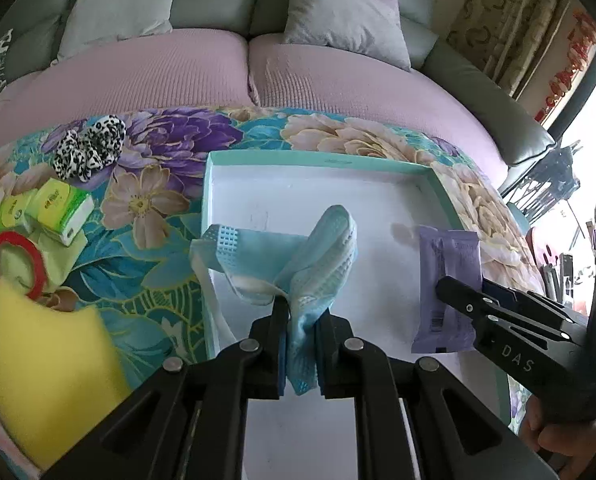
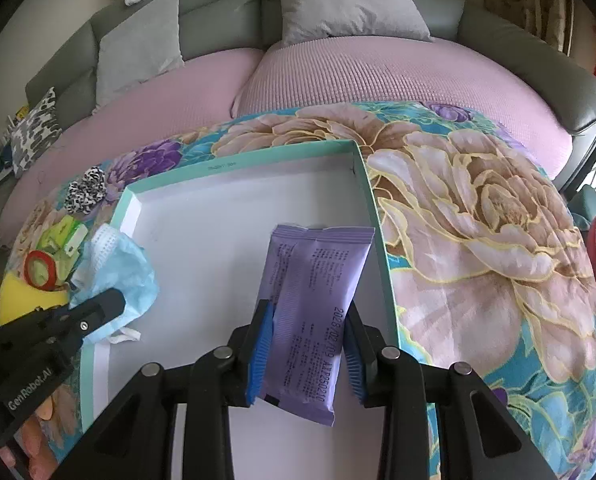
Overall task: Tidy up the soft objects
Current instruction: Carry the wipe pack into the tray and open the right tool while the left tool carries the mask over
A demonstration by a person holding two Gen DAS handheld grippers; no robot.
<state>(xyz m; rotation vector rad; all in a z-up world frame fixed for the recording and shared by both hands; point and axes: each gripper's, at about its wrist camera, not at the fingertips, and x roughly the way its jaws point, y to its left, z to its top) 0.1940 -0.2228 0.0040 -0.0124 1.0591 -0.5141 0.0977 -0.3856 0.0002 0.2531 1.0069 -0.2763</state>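
My left gripper [image 1: 301,312] is shut on a light blue face mask [image 1: 321,256] and holds it over the left part of the shallow white tray with a teal rim [image 1: 317,159]. The mask also shows in the right wrist view [image 2: 118,268], beside the left gripper [image 2: 110,300]. My right gripper [image 2: 309,320] is closed around a purple wipes packet [image 2: 309,304] over the tray's right side [image 2: 373,216]. In the left wrist view the packet [image 1: 449,276] hangs from the right gripper [image 1: 445,290].
On the floral cloth [image 1: 158,216] left of the tray lie a leopard-print scrunchie [image 1: 90,148], green tissue packs [image 1: 54,208], a red tape ring [image 1: 14,260] and a yellow sponge [image 1: 38,380]. A pink-covered sofa with grey cushions [image 1: 337,16] stands behind.
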